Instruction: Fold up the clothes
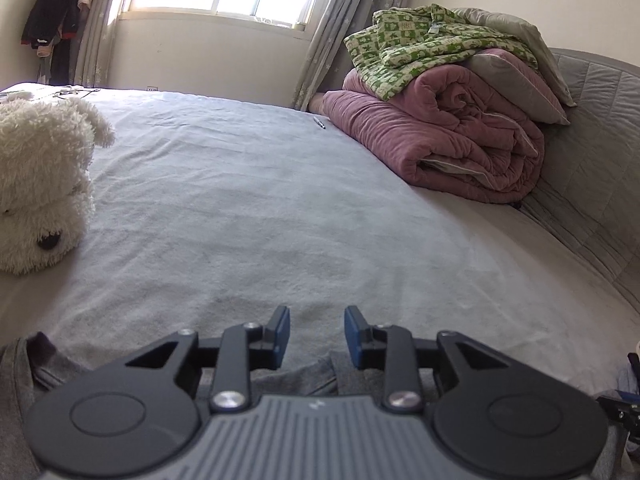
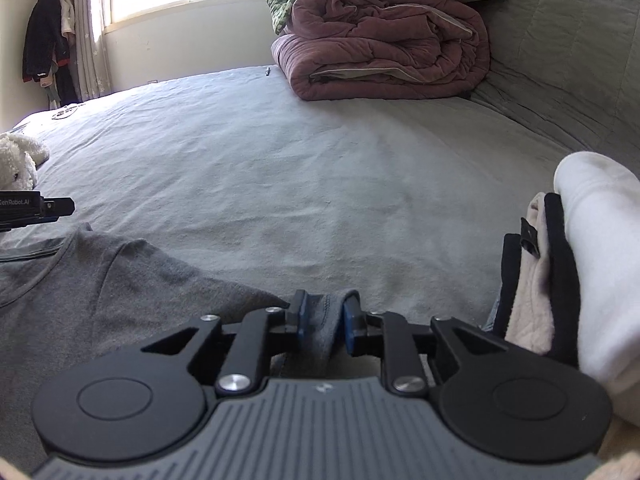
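Altogether two handheld black two-finger grippers with blue pads work over one wide bed under a pale grey-white sheet [image 1: 248,200]. Counted on it: one grey cotton T-shirt [image 2: 100,280] spread flat at the near edge, one fluffy white plush dog [image 1: 40,184] at the left, one rolled mauve quilted duvet [image 1: 452,140] at the head end with one green-and-cream patterned blanket [image 1: 424,52] on top, and one small dark pen-like object [image 1: 320,123] lying just beside the duvet. The left gripper [image 1: 317,334] has its jaws partly apart, nothing between the pads, only bare sheet ahead and grey cloth underneath. The right gripper [image 2: 323,316] has a raised fold of the shirt's edge standing between its pads; the jaws are narrow, but whether they press on it I cannot tell. The only legible writing is "GenRobot.AI" on the side of the left gripper, readable from the right wrist view alone. That view also shows the shirt's neckline and a stack of black, pink and white folded garments [image 2: 560,264] at the right, whereas the left wrist view shows more of the green blanket and the whole plush head.
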Demonstrator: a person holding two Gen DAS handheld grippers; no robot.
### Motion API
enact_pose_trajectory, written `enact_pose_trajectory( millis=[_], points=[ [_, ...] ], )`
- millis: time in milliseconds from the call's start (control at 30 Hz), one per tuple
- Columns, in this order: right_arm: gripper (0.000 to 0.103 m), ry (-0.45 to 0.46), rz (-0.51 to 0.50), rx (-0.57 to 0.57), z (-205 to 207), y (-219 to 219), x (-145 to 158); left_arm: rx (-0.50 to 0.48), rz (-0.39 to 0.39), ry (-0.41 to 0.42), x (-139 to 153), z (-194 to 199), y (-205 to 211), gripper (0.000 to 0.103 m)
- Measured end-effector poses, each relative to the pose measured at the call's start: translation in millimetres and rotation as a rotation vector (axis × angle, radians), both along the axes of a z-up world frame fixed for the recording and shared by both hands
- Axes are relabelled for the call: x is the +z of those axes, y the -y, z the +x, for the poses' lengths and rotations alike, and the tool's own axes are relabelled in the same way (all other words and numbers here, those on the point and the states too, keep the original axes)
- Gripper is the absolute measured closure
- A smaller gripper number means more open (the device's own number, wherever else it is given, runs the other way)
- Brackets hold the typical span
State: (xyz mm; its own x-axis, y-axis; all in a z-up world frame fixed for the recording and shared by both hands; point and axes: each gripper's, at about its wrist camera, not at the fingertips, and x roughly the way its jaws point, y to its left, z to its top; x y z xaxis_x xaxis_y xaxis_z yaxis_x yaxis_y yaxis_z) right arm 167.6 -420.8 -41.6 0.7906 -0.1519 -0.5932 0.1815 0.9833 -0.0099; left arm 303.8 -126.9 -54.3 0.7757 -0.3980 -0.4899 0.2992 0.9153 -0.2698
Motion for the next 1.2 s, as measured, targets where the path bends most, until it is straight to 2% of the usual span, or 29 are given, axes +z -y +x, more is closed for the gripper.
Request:
enact_pose_trajectory(
  millis=[33,67,100,167,233,367,500,667,767,800,867,900,933,1033,1133,1200],
  points=[
    [0.057,0.013,-0.013,0.008,-3,-3,5,-0.027,-0.014,0.004,-2,-1,0,0.077],
    [0.056,0.026,-0.026,0.015,-6,-5,9,-0.054,-0.029,0.007,-3,-2,-1,0.089],
    [0.056,0.039,-0.037,0.022,-8,-8,14,-0.081,-0.043,0.011,-5,-2,-1,0.094],
    [0.056,0.071,-0.031,0.024,-13,-10,23,-0.12,-0.058,0.006,-6,-2,-7,0.097],
    [0.056,0.073,0.016,0.057,-11,-12,28,-0.161,-0.078,-0.012,-7,1,-13,0.101],
    [0.056,0.043,0.068,0.19,20,-30,31,-0.21,-0.115,-0.057,-13,4,-18,0.101],
    [0.056,0.001,0.126,0.337,67,-52,19,-0.228,-0.135,-0.074,-19,6,-19,0.101],
    [0.056,-0.037,0.112,0.373,97,-71,-3,-0.258,-0.237,-0.056,-14,6,-28,0.101],
    [0.056,-0.063,0.087,0.38,100,-78,-15,-0.289,-0.199,-0.076,-18,7,-18,0.101],
    [0.057,-0.056,0.068,0.383,99,-80,-18,-0.291,-0.178,-0.088,-20,8,-14,0.101],
    [0.069,-0.039,0.032,0.395,94,-84,-22,-0.272,-0.121,-0.124,-28,13,-7,0.103],
    [0.093,-0.034,0.022,0.399,93,-85,-23,-0.268,-0.117,-0.121,-28,13,-6,0.103],
    [0.098,-0.023,0.007,0.396,91,-88,-23,-0.265,-0.116,-0.093,-25,9,-8,0.103],
    [0.098,0.051,-0.083,0.357,80,-96,-20,-0.267,-0.131,-0.027,-18,4,-9,0.103],
    [0.097,0.033,-0.087,0.346,88,-94,-30,-0.222,-0.097,-0.118,-32,17,-4,0.101],
    [0.096,0.014,-0.062,0.346,93,-89,-28,-0.215,-0.096,-0.102,-29,15,-5,0.101]
  ],
)
